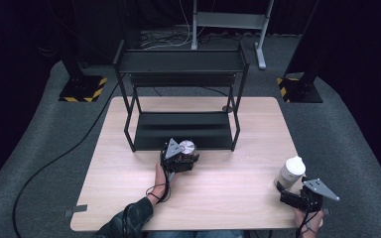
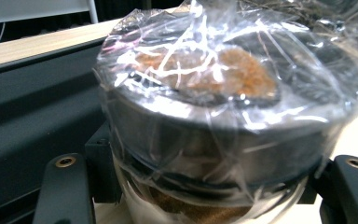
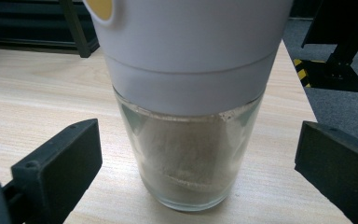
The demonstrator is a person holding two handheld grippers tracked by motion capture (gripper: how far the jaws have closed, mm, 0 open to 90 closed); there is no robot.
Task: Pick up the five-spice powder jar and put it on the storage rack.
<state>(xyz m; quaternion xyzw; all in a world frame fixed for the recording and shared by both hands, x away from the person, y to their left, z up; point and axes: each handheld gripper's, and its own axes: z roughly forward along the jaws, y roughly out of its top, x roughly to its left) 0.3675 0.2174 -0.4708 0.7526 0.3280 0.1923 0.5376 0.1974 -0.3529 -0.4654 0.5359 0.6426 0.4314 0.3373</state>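
Note:
A squat jar (image 1: 187, 148) with a dark lid, wrapped in clear plastic film and holding brown granules, sits at the front edge of the black rack's lower shelf (image 1: 183, 130). My left gripper (image 1: 184, 156) is shut on the wrapped jar (image 2: 214, 107), with a jaw pressed to each side. At the table's right front stands a glass shaker jar (image 1: 291, 171) with a white lid and pale powder inside. My right gripper (image 1: 288, 189) is open around the shaker (image 3: 191, 154); both jaws stand apart from the glass.
The black two-level metal rack (image 1: 178, 62) occupies the back middle of the wooden table (image 1: 228, 193). Its upper shelf is bare. A black cable (image 1: 54, 158) runs across the grey floor at the left. Stand bases with yellow-black tape sit behind the table.

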